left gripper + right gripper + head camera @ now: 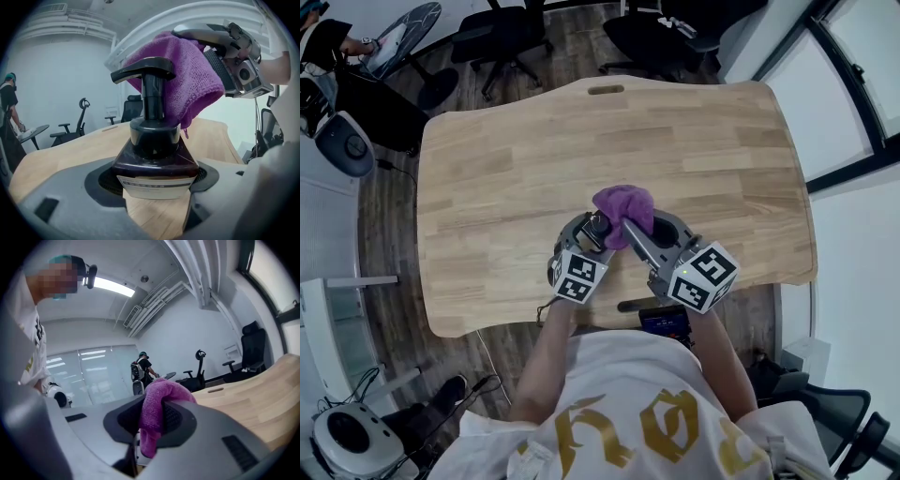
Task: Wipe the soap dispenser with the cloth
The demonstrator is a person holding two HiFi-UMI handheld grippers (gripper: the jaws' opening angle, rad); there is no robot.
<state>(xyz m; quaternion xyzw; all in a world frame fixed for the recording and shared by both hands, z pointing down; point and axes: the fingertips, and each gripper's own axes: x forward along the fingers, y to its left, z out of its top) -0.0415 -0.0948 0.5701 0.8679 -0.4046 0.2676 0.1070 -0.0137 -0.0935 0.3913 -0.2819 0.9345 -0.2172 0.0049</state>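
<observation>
My left gripper (157, 176) is shut on a dark soap dispenser (154, 150) with a black pump head (143, 70), held upright above the wooden table (534, 150) near its front edge. The purple cloth (187, 84) is draped against the pump's far side. My right gripper (152, 423) is shut on the purple cloth (157, 408) and shows above the dispenser in the left gripper view. In the head view both grippers, left (589, 232) and right (645, 234), meet under the cloth (624, 208); the dispenser is mostly hidden there.
Office chairs (497, 37) stand beyond the table's far edge. A person (140, 369) stands at a small round table in the background. A window wall (853, 112) runs along the right. A white machine (342, 141) sits at the left.
</observation>
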